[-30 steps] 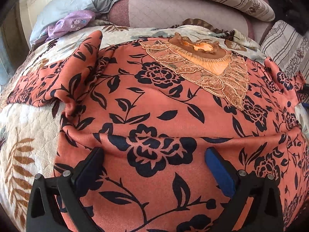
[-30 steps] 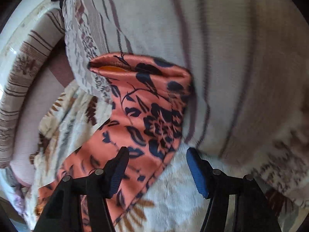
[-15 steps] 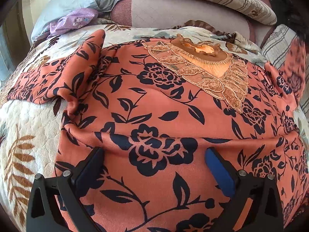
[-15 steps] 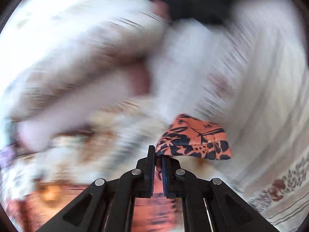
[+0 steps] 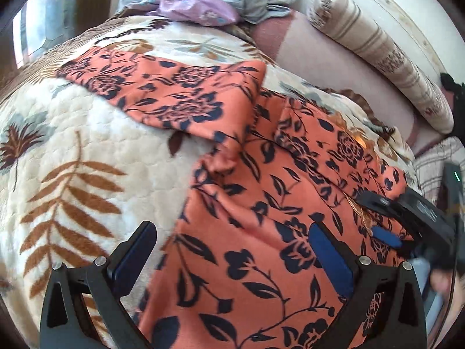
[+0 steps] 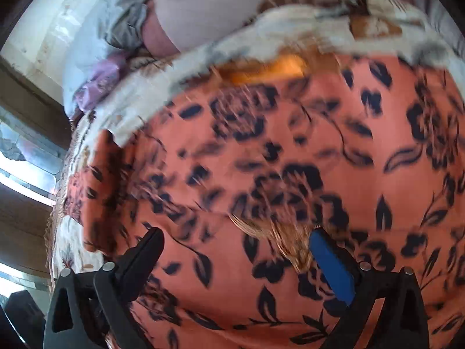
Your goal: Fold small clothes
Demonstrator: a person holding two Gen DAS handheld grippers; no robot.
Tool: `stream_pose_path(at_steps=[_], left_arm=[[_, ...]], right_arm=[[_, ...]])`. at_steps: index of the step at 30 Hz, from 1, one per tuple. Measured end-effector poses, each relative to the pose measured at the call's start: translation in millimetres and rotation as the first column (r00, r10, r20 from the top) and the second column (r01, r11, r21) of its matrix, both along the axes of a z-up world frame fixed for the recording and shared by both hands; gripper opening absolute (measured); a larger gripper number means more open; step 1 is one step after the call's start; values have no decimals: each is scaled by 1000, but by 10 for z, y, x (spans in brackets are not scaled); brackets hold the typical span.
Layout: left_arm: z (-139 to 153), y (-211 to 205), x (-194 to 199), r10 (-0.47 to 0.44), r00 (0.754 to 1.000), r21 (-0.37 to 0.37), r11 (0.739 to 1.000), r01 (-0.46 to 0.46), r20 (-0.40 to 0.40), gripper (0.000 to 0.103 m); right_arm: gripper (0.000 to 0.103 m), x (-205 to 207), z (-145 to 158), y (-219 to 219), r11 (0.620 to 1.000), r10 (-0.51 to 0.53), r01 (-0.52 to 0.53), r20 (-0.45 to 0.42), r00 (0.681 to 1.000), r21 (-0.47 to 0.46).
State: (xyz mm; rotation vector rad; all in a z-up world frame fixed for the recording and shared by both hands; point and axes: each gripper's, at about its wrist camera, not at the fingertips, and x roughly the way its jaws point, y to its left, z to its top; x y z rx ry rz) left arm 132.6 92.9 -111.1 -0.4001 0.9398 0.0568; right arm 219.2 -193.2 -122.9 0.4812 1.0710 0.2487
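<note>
Right gripper (image 6: pixel 235 250) released sleeve, jaws apart, seemingly over garment (image 6: pixel 290 174).

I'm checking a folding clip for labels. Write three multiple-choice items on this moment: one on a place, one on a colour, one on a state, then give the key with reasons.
1. Where does the orange floral garment lie?
A. On a leaf-print blanket
B. On a bare wooden floor
C. In a plastic basket

2. What colour is the flower print on the garment?
A. White
B. Dark navy to black
C. Green

3. How do the jaws of the left gripper stand?
A. Shut on the garment
B. Shut on nothing
C. Open, wide apart

Key: 1 A, the cream blanket with brown leaves shows under and beside the cloth. 2 B, dark flowers and leaves cover the orange cloth. 3 C, the left wrist view shows a broad gap between the two fingers, with cloth beyond them.
</note>
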Motion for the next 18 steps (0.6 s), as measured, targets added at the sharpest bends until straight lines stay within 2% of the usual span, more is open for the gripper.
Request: stream_pose_path(at_steps=[3, 5, 7, 9, 10, 12, 13, 15, 18], left_arm=[[19, 50, 14, 15, 1000, -19, 1000, -15, 24, 103], [79, 32, 26, -11, 998, -41, 999, 13, 60, 103], [156, 33, 94, -53, 993, -110, 992, 64, 104, 103], [238, 1, 184, -70, 989, -199, 975, 95, 127, 103], [271, -25, 267, -82, 988, -255, 960, 113, 130, 103], [298, -108, 517, -100, 990, -353, 927, 128, 96, 103], [304, -144, 672, -99, 992, -377, 918, 121, 75, 103], [292, -199, 953, -87, 995, -386, 918, 96, 42, 103], [115, -218, 1352, -53, 997, -342, 939, 33, -49, 102]], right_arm=[[98, -349, 240, -326, 1000, -11, 11, 86, 996, 4], [99, -545, 406, -557, 998, -44, 53, 162, 986, -47], [99, -665, 482, -732, 993, -53, 74, 216, 975, -89], [99, -779, 460, -880, 991, -64, 89, 228, 971, -97], [99, -824, 330, -915, 991, -73, 95, 216, 974, -91], [99, -913, 74, -1055, 994, -92, 100, 170, 981, -44], [99, -1006, 25, -1077, 994, -92, 101, 229, 969, -31], [99, -1026, 56, -1018, 993, -89, 107, 249, 964, -59], [102, -986, 32, -991, 994, -66, 85, 241, 968, -70]])
